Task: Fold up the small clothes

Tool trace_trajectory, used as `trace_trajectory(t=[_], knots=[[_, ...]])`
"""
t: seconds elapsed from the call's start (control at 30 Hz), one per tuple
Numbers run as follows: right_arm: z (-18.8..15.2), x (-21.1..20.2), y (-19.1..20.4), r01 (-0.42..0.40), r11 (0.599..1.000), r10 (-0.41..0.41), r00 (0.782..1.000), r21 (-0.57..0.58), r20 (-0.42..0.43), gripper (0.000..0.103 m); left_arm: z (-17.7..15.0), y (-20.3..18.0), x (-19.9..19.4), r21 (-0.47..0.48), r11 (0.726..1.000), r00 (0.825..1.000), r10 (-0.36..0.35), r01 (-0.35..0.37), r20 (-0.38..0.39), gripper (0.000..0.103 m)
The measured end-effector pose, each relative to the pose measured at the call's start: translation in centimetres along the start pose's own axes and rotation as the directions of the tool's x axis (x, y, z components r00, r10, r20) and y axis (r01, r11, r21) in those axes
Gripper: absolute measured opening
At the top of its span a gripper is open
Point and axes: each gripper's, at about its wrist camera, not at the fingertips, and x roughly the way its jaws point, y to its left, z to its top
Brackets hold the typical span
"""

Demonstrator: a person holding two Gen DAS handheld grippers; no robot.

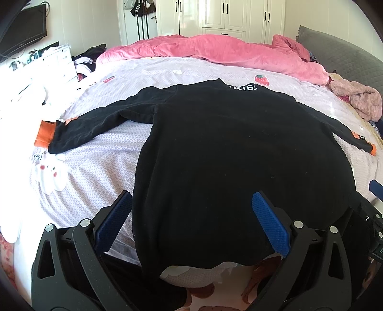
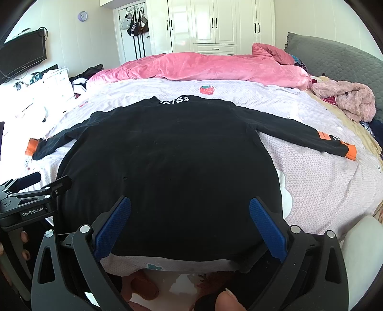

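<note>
Black top lies flat, sleeves spread, on the patterned bed sheet — pink duvet behind, white wardrobes beyond. Left claw and right claw both gape — grasping nothing.

Black top, orange cuffs

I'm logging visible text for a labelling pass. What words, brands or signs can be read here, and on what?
"GenRobot.AI": on the left gripper, seen from the right wrist view.
"KISS", first character unclear: white letters at the collar of the black shirt.
Orange patch on the shirt's sleeve: print too small to read.
Wall clock: numerals too small to read.
Bedsheet print near the rabbit: cut off, unreadable.
</note>
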Motion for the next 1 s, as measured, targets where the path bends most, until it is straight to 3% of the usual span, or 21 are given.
trace_trajectory(t=[1.0], knots=[[-0.05,-0.05,-0.16,0.009,1.0,-0.009,1.0,0.006,0.008,0.099,0.38,-0.26,0.3,0.002,1.0,1.0,-0.006,0.006,-0.001,0.094]])
